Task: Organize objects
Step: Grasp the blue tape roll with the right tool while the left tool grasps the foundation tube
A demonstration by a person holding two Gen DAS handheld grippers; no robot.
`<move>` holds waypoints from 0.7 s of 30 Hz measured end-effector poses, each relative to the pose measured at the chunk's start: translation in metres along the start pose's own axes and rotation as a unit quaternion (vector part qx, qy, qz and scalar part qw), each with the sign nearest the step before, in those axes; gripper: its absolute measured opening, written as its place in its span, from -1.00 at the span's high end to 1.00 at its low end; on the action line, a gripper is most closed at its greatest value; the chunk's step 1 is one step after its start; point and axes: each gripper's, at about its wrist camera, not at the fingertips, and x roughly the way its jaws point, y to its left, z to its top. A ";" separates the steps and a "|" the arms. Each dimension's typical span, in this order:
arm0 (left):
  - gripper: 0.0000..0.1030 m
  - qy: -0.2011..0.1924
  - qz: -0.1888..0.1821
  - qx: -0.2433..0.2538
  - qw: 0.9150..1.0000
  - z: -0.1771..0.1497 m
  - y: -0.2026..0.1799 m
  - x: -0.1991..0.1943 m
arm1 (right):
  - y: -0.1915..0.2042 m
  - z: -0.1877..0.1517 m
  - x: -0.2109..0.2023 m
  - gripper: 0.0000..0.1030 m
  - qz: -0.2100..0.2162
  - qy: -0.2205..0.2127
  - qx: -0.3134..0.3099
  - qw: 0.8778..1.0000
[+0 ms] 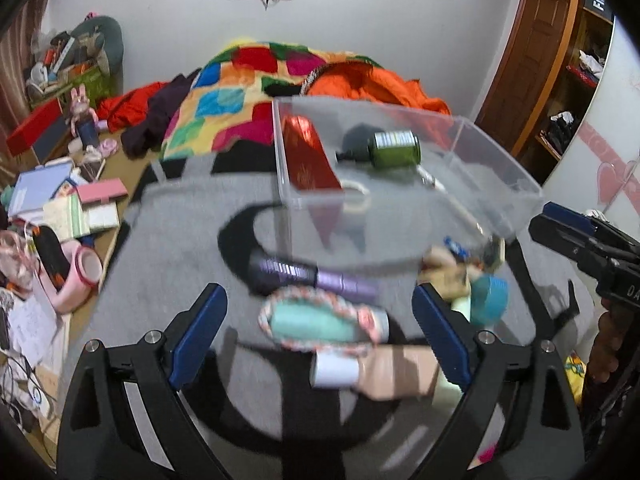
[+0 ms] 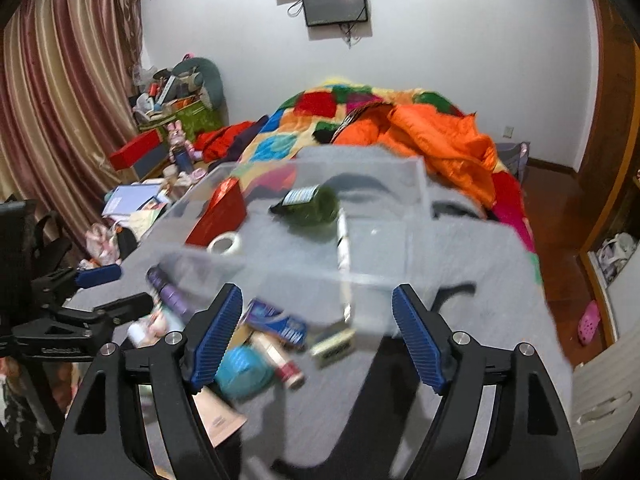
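A clear plastic bin [image 1: 496, 176] [image 2: 420, 200] sits on a grey blanket and holds a red box [image 1: 308, 152] [image 2: 220, 212], a green bottle [image 1: 394, 149] [image 2: 314, 204] and a tape roll [image 2: 225, 243]. My left gripper [image 1: 320, 304] is open above a teal tube wrapped in a braided band [image 1: 320, 322], with a purple hairbrush [image 1: 312, 276] just beyond. My right gripper [image 2: 318, 300] is open and empty near the bin's front wall, over a teal cup [image 2: 240, 370] [image 1: 490, 294], a blue packet [image 2: 276, 322] and a small tube [image 2: 280, 356].
A white-capped pink tube [image 1: 376, 370] lies near my left fingers. A patchwork quilt [image 1: 240, 92] and orange jacket [image 2: 440, 140] lie behind the bin. Boxes, books and a pink tape roll [image 1: 86, 268] clutter the left side. My right gripper shows at the left view's right edge [image 1: 568, 236].
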 end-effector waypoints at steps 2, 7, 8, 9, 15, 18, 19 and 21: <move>-0.84 0.004 -0.004 0.001 1.000 -0.010 -0.002 0.000 | 0.005 -0.010 0.001 -0.45 0.011 0.013 -0.001 1.000; -0.84 0.023 -0.009 -0.009 1.000 -0.030 -0.003 0.004 | 0.017 -0.029 0.009 -0.45 0.027 0.037 -0.003 0.999; -0.84 0.025 -0.011 -0.016 0.999 -0.033 -0.002 0.006 | 0.018 -0.032 0.011 -0.45 0.031 0.042 -0.002 0.999; -0.84 0.026 -0.013 -0.023 0.999 -0.036 -0.001 0.008 | 0.020 -0.035 0.014 -0.45 0.035 0.048 0.000 0.998; -0.57 0.001 -0.006 -0.019 1.000 -0.041 -0.010 0.006 | 0.030 -0.047 0.029 -0.18 0.045 0.069 0.001 0.997; -0.18 -0.006 -0.019 -0.014 1.000 -0.044 -0.014 0.002 | 0.034 -0.049 0.033 0.18 0.044 0.071 -0.003 0.996; -0.04 -0.005 -0.027 -0.013 1.000 -0.044 -0.015 0.000 | 0.034 -0.050 0.033 0.31 0.046 0.072 -0.002 0.996; 0.08 -0.005 -0.028 -0.012 1.000 -0.046 -0.016 -0.003 | 0.032 -0.050 0.034 0.45 0.059 0.073 0.003 0.996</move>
